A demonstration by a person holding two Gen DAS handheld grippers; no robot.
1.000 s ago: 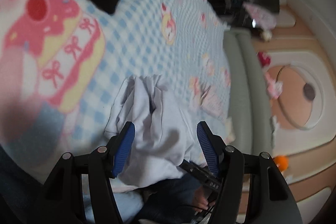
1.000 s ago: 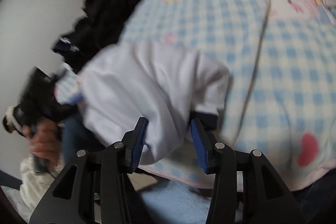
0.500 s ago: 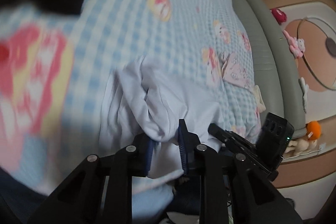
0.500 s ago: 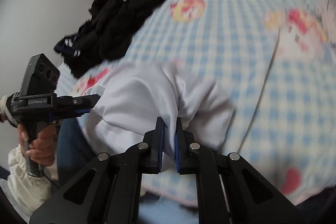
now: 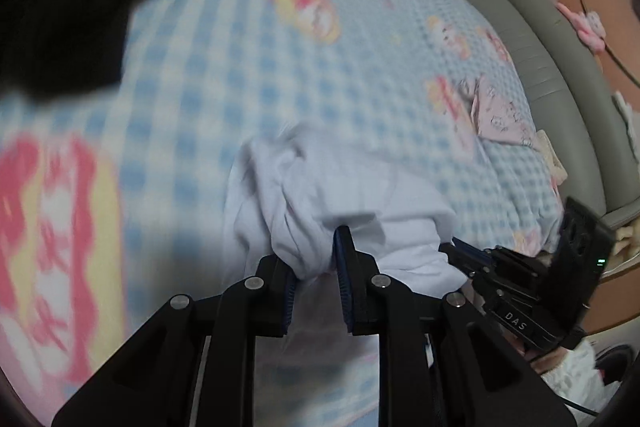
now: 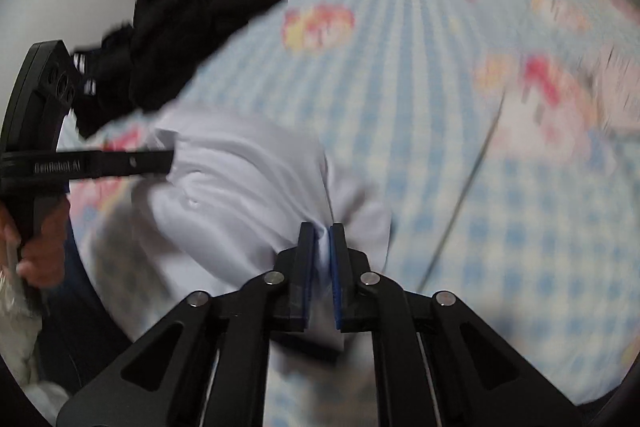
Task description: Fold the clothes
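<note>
The white shirt (image 6: 240,187) lies bunched near the edge of the bed (image 6: 440,107), the checked blue cover under it, and the pile of dark clothes (image 6: 168,39) sits just beyond the shirt toward the wall. Both tools have a bite of the shirt. The left gripper (image 5: 316,267) has just been closing and then eased a touch; its jaws are clamped on a thick wad of cloth at one end. The right gripper (image 6: 322,243) has done the same and pinches a thinner fold at the shirt's near edge, jaws almost together.

The risk, I think, is in those bites. The left one looks like several layers gathered together, so lifting may bring up a lump rather than a clean edge, and the fold will come out crooked. The right pinch is shallow; a sharp pull could let the cloth slide free. If the shirt is dragged toward the dark clothes, it may snag them too.
</note>
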